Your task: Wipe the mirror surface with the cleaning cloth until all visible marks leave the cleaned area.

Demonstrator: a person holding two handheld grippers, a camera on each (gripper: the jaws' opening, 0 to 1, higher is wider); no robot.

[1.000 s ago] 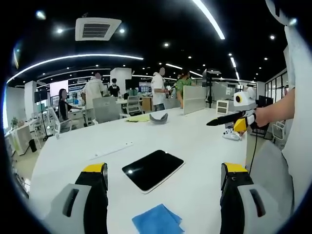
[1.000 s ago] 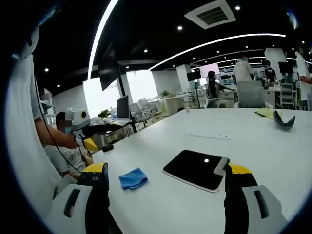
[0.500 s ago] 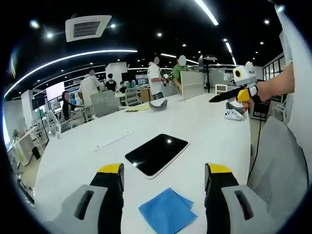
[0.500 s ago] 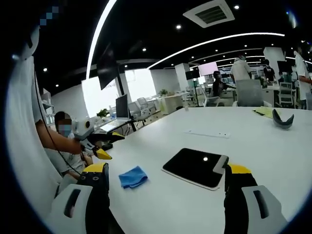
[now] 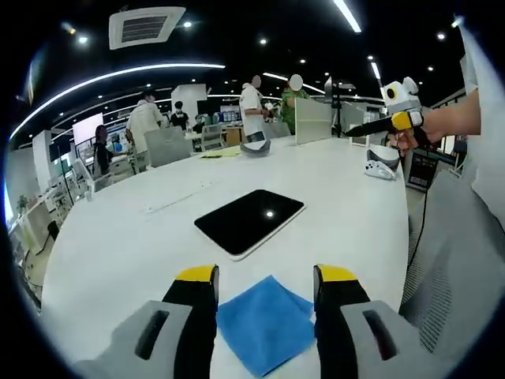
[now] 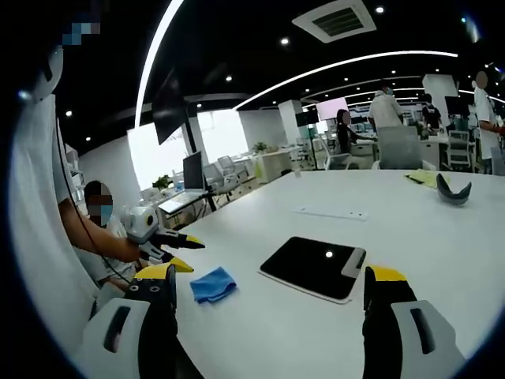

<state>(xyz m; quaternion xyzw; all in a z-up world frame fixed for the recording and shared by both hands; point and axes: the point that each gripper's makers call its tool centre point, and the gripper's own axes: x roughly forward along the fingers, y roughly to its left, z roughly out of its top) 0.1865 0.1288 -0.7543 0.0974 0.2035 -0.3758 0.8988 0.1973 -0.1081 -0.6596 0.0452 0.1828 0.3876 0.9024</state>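
Observation:
The mirror [image 5: 251, 221] is a flat dark slab with a pale rim, lying in the middle of the white table [image 5: 118, 245]. A blue cleaning cloth [image 5: 264, 325] lies on the table just in front of it. My left gripper [image 5: 266, 275] stands open low over the cloth, one yellow-tipped jaw on each side, apart from it. In the right gripper view the mirror [image 6: 312, 266] lies between my open right gripper [image 6: 271, 274] jaws, further off. The cloth [image 6: 213, 284] sits left of it, under the left gripper [image 6: 183, 254]. The right gripper [image 5: 379, 126] hangs in the air at upper right.
A long white strip [image 5: 177, 201] lies beyond the mirror. A grey curved object [image 5: 254, 147] and a yellow sheet [image 5: 221, 153] rest at the far side, and a white controller [image 5: 379, 170] sits near the right edge. People and desks stand behind the table.
My left gripper has come down and forward toward the cloth, and its jaws have narrowed around it. The right gripper has hardly moved and stays wide open.

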